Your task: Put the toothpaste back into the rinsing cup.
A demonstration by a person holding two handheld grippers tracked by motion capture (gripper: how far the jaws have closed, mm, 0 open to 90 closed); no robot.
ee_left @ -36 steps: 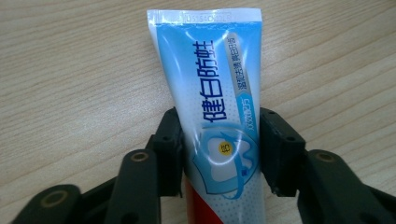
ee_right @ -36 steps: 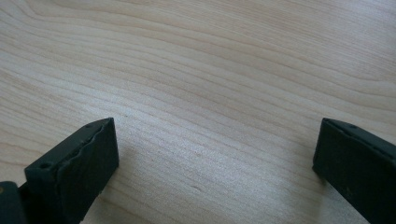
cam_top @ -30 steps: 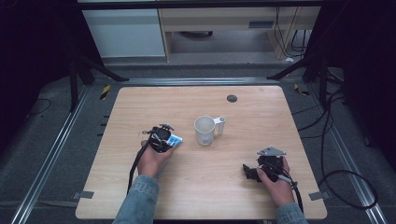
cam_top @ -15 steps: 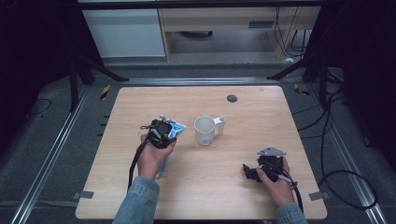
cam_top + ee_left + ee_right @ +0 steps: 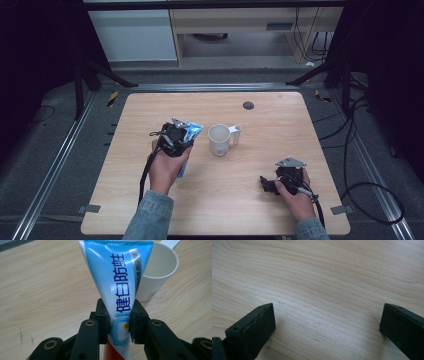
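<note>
A blue toothpaste tube (image 5: 120,277) with dark blue lettering is clamped between the jaws of my left gripper (image 5: 119,323), its flat crimped end pointing away from the camera toward a white mug (image 5: 156,275). From above, the left gripper (image 5: 172,136) hangs over the table just left of the white mug (image 5: 220,139), with the tube (image 5: 192,130) sticking out toward it. Near the table's front right, my right gripper (image 5: 267,184) rests low over bare wood. In its own view the right gripper (image 5: 327,327) stands wide open, nothing between its jaws.
The wooden table (image 5: 150,110) has a small dark round disc (image 5: 248,105) near its back edge. Metal rails, stand legs and cables surround the table on the floor. A cabinet and shelf stand behind.
My left gripper has lifted the toothpaste tube and carried it back and up, closer to the mug. The right gripper has stayed where it was.
</note>
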